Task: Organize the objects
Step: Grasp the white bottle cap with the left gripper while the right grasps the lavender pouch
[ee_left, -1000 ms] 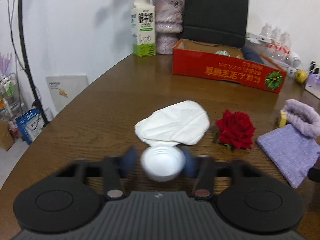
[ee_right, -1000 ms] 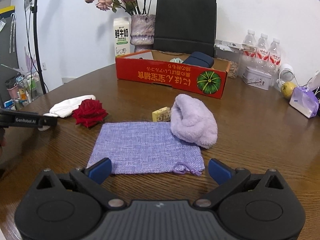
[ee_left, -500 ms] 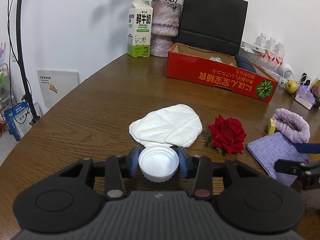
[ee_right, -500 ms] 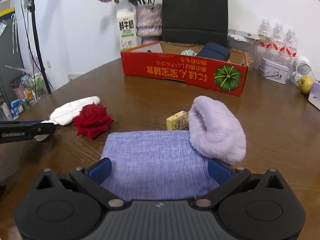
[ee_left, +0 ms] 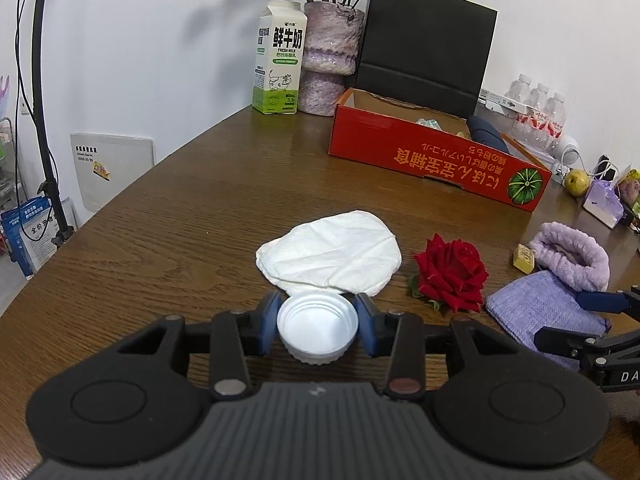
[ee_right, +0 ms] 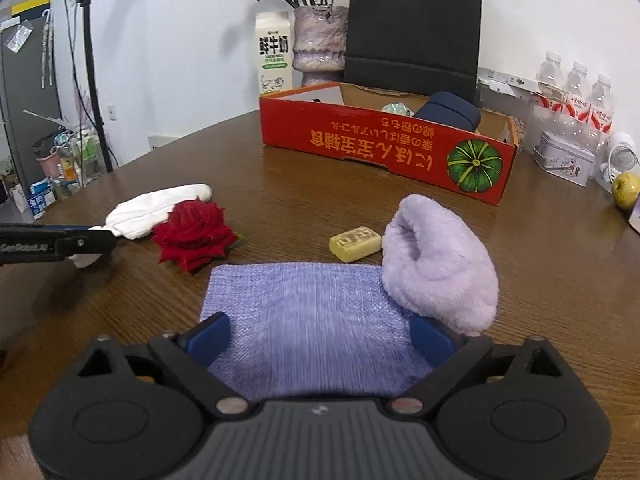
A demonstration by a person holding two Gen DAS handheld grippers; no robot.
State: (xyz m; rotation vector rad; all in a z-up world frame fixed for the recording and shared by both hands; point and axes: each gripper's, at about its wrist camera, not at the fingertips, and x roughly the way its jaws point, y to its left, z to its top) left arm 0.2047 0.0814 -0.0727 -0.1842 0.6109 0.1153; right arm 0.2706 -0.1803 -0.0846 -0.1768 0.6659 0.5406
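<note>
Wood table (ee_left: pixel 168 216) carries many small things. The left tool (ee_left: pixel 317 323) is clenched on a white plastic cap (ee_left: pixel 317 330), open side up, with both blue pads pressed on its rim. Just beyond the cap lies a white folded cloth (ee_left: pixel 330 254); to its right is a red rose (ee_left: pixel 450 270).

The right tool (ee_right: pixel 318 336) stands wide, and its jaws have just been closing a little. Between them lies the near edge of a lilac woven pouch (ee_right: pixel 304 308), flat on the table. I cannot tell if the pads already press on it; it looks not yet gripped. A fluffy lilac headband (ee_right: pixel 438 272) rests on the pouch's far right corner and is very near the right pad, so it crowds that side. A small yellow block (ee_right: pixel 355 243) sits just beyond the pouch, beside the headband.

Far across the table is a red cardboard box (ee_right: pixel 380 148), open on top, with a dark blue case (ee_right: pixel 448 114) inside. Behind it stand a milk carton (ee_left: pixel 280 58), a vase with flowers (ee_left: pixel 328 60) and a black paper bag (ee_left: pixel 424 44). At the far right are water bottles (ee_right: pixel 576 96), a tin (ee_right: pixel 564 158) and a yellow-green fruit (ee_right: pixel 626 189).
</note>
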